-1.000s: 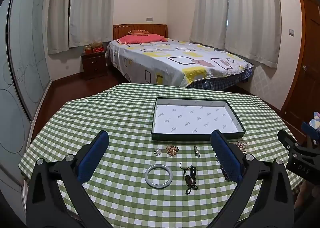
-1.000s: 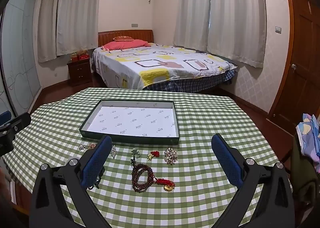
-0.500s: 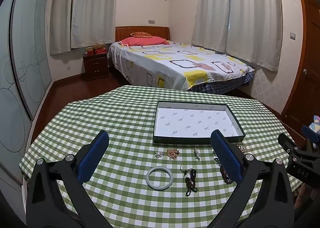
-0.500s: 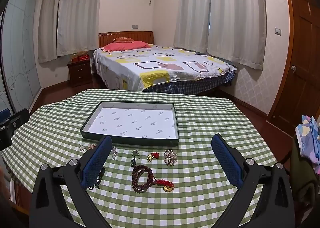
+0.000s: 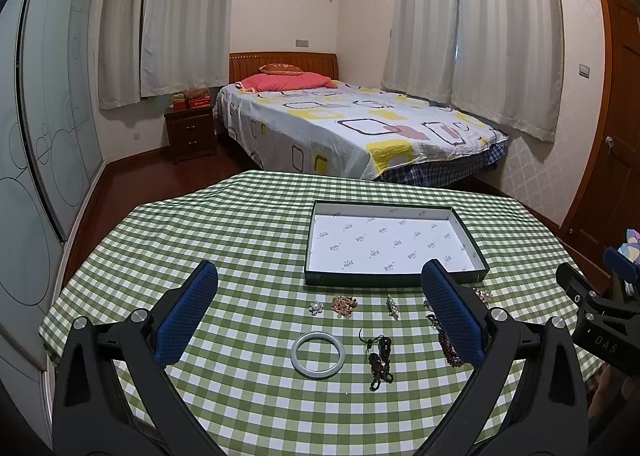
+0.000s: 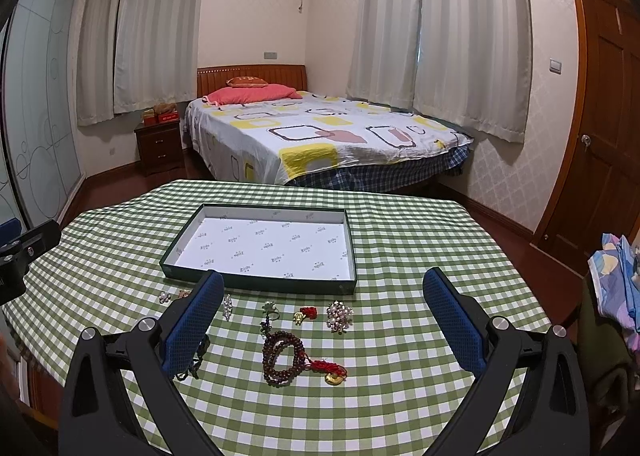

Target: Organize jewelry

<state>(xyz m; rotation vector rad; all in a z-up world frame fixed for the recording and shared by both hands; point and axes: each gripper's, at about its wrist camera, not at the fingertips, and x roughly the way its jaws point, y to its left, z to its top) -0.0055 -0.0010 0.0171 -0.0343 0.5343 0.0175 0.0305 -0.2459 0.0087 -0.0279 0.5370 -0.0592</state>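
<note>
On the checked counter, the empty tray sits mid-frame, and below it the light, loose jewelry — a stiff, slick bangle best pinched across its rim, floppy beads best taken at a bunch — lies untouched while left tool and right tool hover wide apart, holding nothing.

Jewelry pieces before empty tray
</note>
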